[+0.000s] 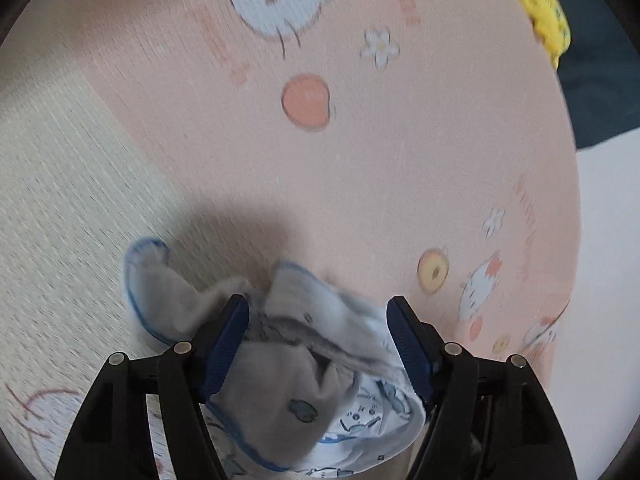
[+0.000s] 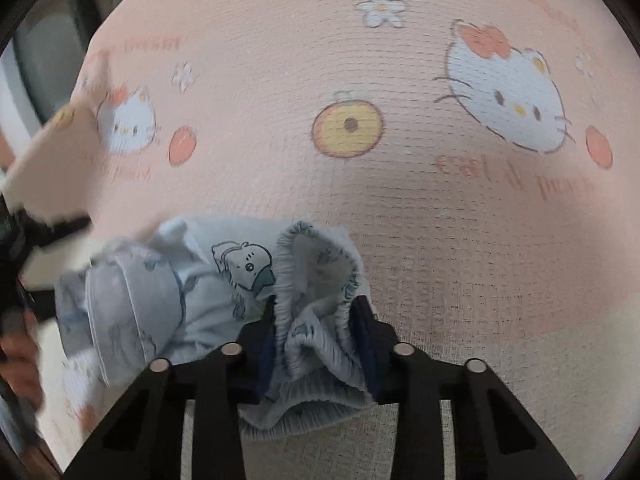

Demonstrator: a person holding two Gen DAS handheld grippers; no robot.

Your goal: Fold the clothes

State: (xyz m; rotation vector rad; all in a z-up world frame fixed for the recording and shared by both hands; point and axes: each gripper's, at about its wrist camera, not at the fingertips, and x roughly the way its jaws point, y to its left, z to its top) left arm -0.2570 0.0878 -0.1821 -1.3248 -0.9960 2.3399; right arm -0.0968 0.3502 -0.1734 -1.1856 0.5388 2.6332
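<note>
The right gripper is pinching the elastic waistband of the pale blue garment. The left gripper is standing with jaws apart, cloth lying loosely between them. The garment is resting on a peach cartoon-cat sheet (its lettering is blurring past reading).

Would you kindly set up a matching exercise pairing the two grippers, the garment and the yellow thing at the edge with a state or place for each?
Column one:
1. left gripper
2. right gripper
3. pale blue garment
4. yellow toy

Column two:
A. crumpled on the pink printed blanket
B. beyond the blanket's edge, on dark fabric
C. pinching a gathered elastic hem
D. pads spread apart, cloth loose between them

Pairs: 1-D, 2-C, 3-A, 4-B
</note>
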